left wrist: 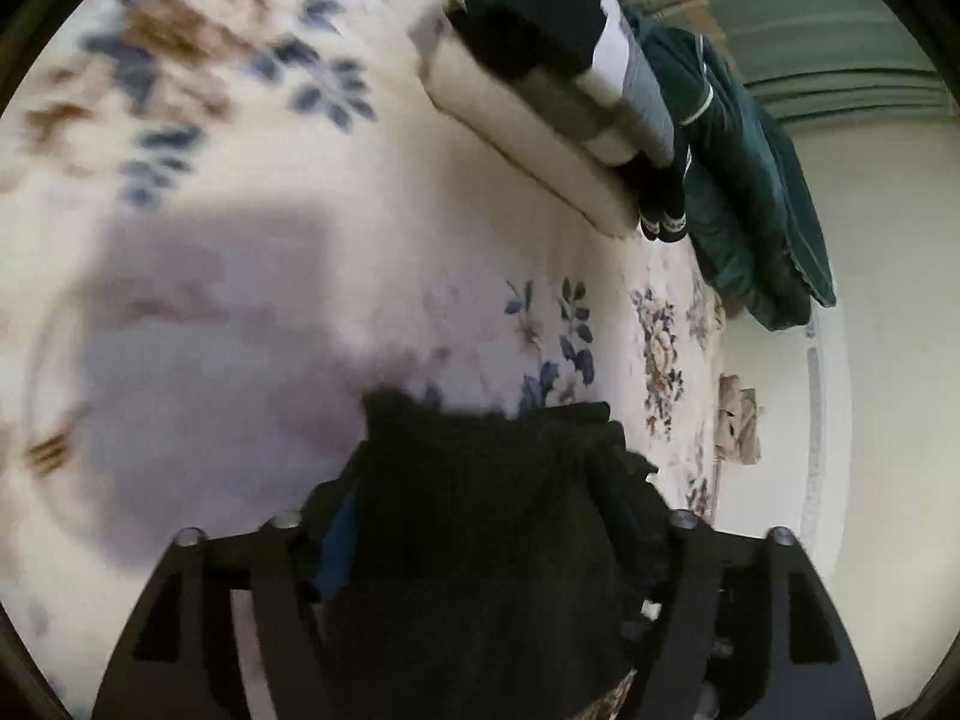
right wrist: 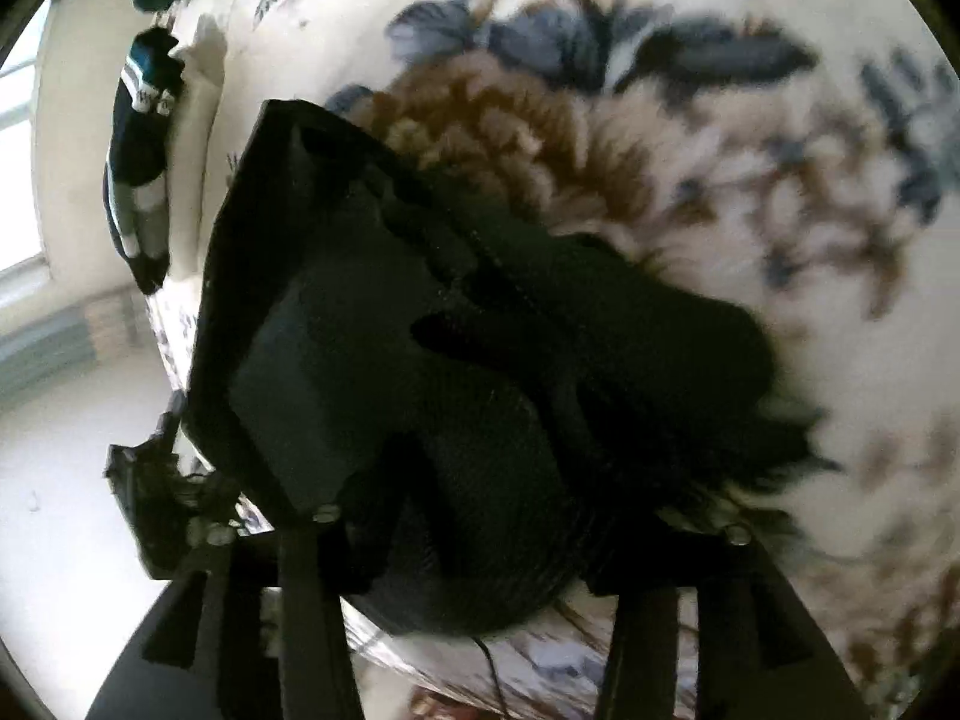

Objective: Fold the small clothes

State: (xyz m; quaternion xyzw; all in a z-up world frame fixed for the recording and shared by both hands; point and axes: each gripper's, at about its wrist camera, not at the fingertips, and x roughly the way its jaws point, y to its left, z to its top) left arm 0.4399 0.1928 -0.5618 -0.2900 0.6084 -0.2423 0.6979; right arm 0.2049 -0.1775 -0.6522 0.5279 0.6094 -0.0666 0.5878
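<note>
Floral blanket (left wrist: 252, 192) covers the bed, a folded stack (left wrist: 558, 78) lying well apart, probably finished pieces; left gripper (left wrist: 480, 540) is clamped on a bunched black garment (left wrist: 480, 480), right gripper (right wrist: 510, 516) is clamped on it too, seemingly lifting it to spread

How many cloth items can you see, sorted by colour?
Black garment in the left gripper: 1
Teal garment: 1
Black, white and grey folded pile: 1, pieces uncountable
Floral blanket: 1
Total: 4
</note>
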